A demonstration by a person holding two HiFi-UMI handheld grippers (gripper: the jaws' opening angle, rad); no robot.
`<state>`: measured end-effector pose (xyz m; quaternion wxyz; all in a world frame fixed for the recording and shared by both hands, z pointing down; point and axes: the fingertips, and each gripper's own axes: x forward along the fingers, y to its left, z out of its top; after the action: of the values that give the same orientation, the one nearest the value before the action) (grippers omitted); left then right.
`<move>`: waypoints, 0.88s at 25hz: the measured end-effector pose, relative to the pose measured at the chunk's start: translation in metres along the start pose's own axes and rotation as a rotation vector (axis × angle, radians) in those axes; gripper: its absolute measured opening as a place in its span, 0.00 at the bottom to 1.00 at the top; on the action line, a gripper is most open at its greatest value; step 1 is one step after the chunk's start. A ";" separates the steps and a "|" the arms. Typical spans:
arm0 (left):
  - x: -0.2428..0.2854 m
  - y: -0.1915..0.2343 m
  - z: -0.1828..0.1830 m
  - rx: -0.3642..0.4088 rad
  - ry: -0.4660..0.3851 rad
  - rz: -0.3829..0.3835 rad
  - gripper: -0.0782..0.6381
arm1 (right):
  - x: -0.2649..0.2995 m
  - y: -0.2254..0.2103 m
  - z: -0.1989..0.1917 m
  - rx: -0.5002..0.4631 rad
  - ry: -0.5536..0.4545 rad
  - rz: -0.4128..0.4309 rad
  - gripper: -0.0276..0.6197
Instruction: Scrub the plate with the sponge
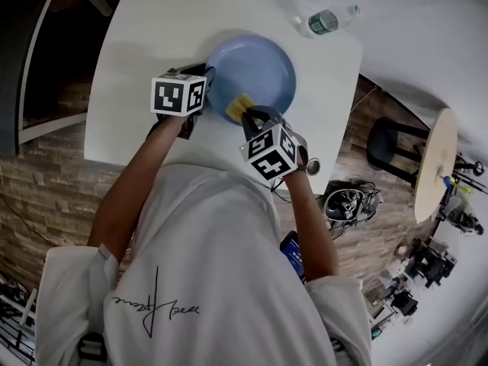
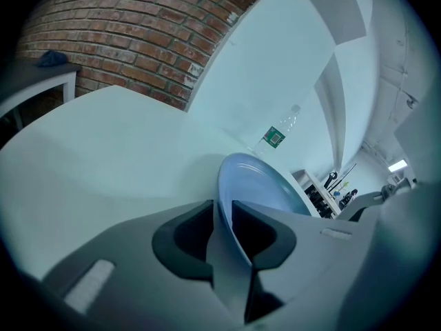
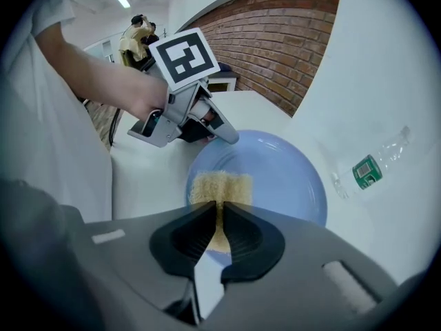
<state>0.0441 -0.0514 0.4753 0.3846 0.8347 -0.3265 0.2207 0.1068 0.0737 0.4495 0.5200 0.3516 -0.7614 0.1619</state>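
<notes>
A light blue plate (image 1: 259, 71) lies on the white table (image 1: 145, 44). My left gripper (image 1: 207, 78) is at the plate's left rim. In the left gripper view that rim (image 2: 227, 185) runs between the jaws of the left gripper (image 2: 222, 212) and fills the gap between the pads. My right gripper (image 1: 248, 113) is shut on a yellow sponge (image 1: 238, 105) over the plate's near-left part. In the right gripper view the sponge (image 3: 220, 187) sticks out past the right gripper (image 3: 220, 216) onto the plate (image 3: 282, 178). The left gripper (image 3: 224, 131) shows at the plate's far rim.
A clear plastic bottle with a green label (image 1: 324, 20) lies on the table beyond the plate, to the right. A black stool (image 1: 389, 139) and a round wooden tabletop (image 1: 435, 166) stand past the table's right edge. A brick wall (image 2: 138, 40) is behind the table.
</notes>
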 end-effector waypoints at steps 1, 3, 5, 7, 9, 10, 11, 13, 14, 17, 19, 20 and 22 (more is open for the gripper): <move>-0.002 0.000 -0.001 -0.004 0.001 -0.003 0.25 | -0.003 0.001 -0.001 0.013 -0.007 -0.001 0.10; -0.006 0.001 -0.005 0.020 0.018 -0.003 0.31 | -0.008 0.005 -0.003 0.032 -0.018 0.001 0.10; -0.012 0.001 -0.008 0.058 0.030 0.004 0.33 | -0.012 0.006 -0.007 0.044 -0.027 0.000 0.10; -0.019 -0.001 -0.006 0.071 0.013 0.006 0.33 | -0.015 0.003 -0.012 0.055 -0.033 -0.008 0.10; -0.031 -0.007 0.002 0.080 -0.025 0.000 0.33 | -0.020 0.001 -0.014 0.071 -0.046 -0.015 0.10; -0.038 -0.012 0.007 0.088 -0.046 -0.006 0.33 | -0.022 0.001 -0.014 0.081 -0.055 -0.018 0.10; -0.045 -0.017 0.010 0.093 -0.061 -0.015 0.32 | -0.025 0.001 -0.014 0.093 -0.065 -0.021 0.09; -0.055 -0.029 0.012 0.096 -0.076 -0.045 0.31 | -0.029 0.002 -0.016 0.116 -0.083 -0.027 0.09; -0.058 -0.036 0.011 0.098 -0.080 -0.063 0.31 | -0.031 0.002 -0.017 0.125 -0.092 -0.030 0.09; -0.068 -0.058 0.011 0.122 -0.094 -0.112 0.30 | -0.040 0.002 -0.018 0.152 -0.131 -0.036 0.09; -0.077 -0.071 0.011 0.148 -0.108 -0.138 0.30 | -0.049 0.002 -0.016 0.190 -0.179 -0.045 0.09; -0.082 -0.076 0.011 0.162 -0.116 -0.150 0.29 | -0.054 0.001 -0.016 0.219 -0.209 -0.054 0.09; -0.089 -0.084 0.011 0.185 -0.134 -0.168 0.23 | -0.064 -0.005 -0.017 0.285 -0.263 -0.075 0.09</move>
<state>0.0439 0.0145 0.3723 0.3004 0.9039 -0.2586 0.1608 0.1351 0.1043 0.3983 0.3665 0.4681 -0.7785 0.2011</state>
